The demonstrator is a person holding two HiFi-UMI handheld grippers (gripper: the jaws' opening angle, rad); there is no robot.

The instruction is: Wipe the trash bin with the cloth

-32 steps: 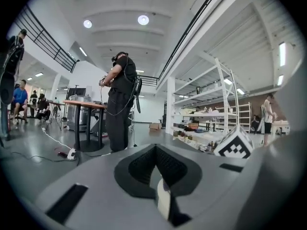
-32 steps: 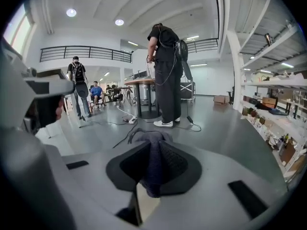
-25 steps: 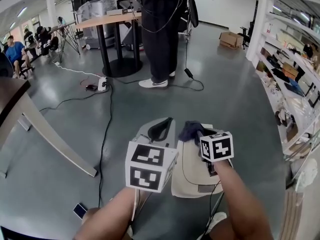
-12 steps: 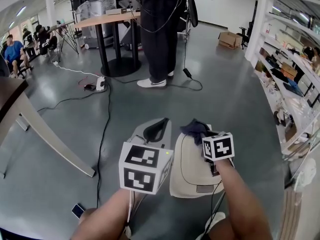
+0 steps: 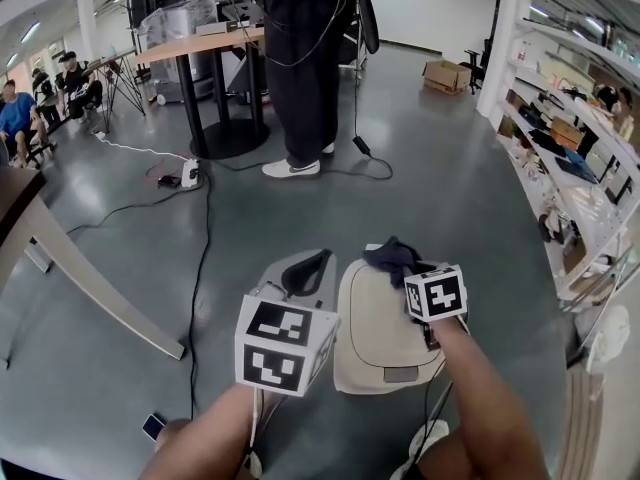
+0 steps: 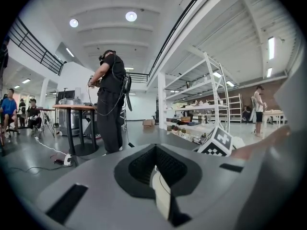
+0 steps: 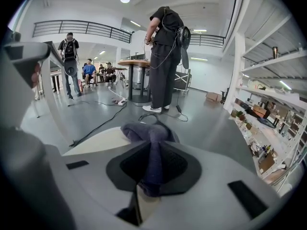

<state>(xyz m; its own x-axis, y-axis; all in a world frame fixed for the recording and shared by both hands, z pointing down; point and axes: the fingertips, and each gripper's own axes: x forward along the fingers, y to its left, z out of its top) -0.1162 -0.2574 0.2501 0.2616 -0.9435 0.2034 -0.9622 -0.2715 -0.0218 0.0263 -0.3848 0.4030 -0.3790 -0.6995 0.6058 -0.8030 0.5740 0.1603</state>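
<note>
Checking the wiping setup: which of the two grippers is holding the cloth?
The right gripper: its jaws pinch the dark blue cloth by the bin; the left gripper holds nothing.

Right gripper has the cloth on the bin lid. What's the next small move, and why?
Probably drag the right gripper toward you across the lid, pressing down. Its jaws are clamped on the cloth, which sits at the far edge of the trash bin, so nearly all the lid lies on your side.

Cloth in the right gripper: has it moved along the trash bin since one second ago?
No. The cloth still sits bunched at the trash bin's far rim, gripped by the right gripper.
</note>
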